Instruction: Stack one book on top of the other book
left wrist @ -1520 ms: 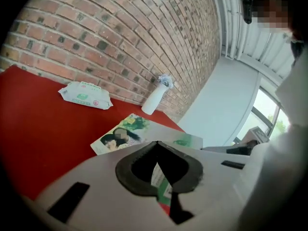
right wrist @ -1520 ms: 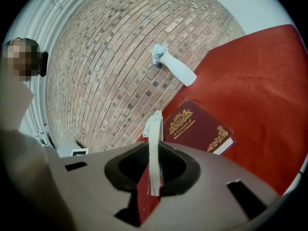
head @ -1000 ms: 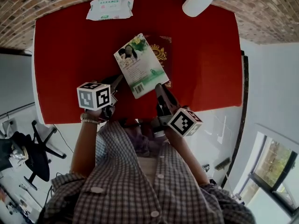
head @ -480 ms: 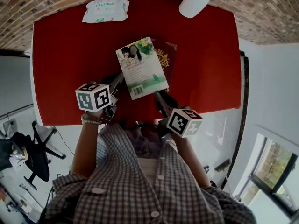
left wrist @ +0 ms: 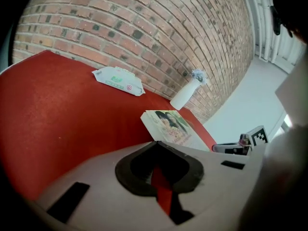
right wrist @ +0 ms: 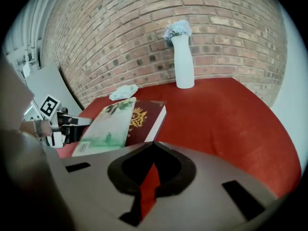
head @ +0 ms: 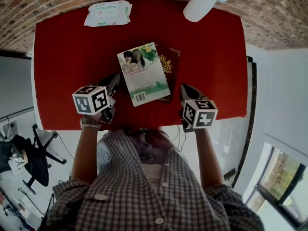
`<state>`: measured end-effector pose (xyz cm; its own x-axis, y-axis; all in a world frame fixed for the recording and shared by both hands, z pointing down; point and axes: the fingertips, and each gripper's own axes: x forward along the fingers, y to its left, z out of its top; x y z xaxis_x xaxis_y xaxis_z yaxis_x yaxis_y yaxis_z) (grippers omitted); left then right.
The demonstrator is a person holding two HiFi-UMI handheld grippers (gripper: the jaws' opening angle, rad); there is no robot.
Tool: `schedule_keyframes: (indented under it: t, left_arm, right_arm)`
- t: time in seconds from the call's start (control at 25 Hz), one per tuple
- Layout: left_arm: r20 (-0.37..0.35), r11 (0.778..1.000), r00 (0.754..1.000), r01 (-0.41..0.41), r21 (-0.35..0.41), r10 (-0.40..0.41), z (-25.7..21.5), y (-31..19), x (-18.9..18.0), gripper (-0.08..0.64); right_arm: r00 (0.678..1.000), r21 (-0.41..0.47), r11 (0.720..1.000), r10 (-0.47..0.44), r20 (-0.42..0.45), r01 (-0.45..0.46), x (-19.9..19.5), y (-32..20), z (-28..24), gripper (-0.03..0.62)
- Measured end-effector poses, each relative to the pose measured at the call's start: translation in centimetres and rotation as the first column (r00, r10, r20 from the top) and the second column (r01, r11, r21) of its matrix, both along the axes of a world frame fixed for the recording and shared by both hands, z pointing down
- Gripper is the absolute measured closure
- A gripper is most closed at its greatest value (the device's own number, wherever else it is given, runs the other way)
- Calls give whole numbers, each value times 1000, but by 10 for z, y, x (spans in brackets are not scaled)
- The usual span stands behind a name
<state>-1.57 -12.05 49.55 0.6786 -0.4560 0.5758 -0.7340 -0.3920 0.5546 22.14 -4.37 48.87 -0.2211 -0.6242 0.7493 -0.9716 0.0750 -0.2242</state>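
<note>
A pale green book (head: pixel 143 73) with a photo cover lies flat and slightly askew on a dark red book (head: pixel 171 61) with a gold emblem, at the middle of the red table (head: pixel 62 57). The right gripper view shows the same stack, the green book (right wrist: pixel 108 121) over the red book (right wrist: pixel 145 117). My left gripper (head: pixel 114 78) is shut and empty, just left of the stack's near corner. My right gripper (head: pixel 185 87) is shut on nothing, right of the stack and apart from it. Neither gripper touches a book.
A pack of wet wipes (head: pixel 107 12) lies at the table's far left. A white vase (head: pixel 199 3) with pale flowers stands at the far right by the brick wall. The table's near edge runs just under both grippers.
The right gripper let go of the green book, swung right and away from the stack, rolled and shut. The green book settled flat on the red one. The left gripper drew back slightly left.
</note>
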Motion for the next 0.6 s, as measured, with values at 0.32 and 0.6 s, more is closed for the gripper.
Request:
schedule_keyframes:
  t: [0.32,0.6]
  left_arm:
    - [79,1000,997,-15,7,15,8,-14,8,552]
    - [86,999,996,4,40,-7,1,-25,13,552]
  right_arm:
    - [1000,-32,999,-21,-16,21,0,-39,28,586]
    - [998,-33,999,-17,54,19,-1,-46,28,587]
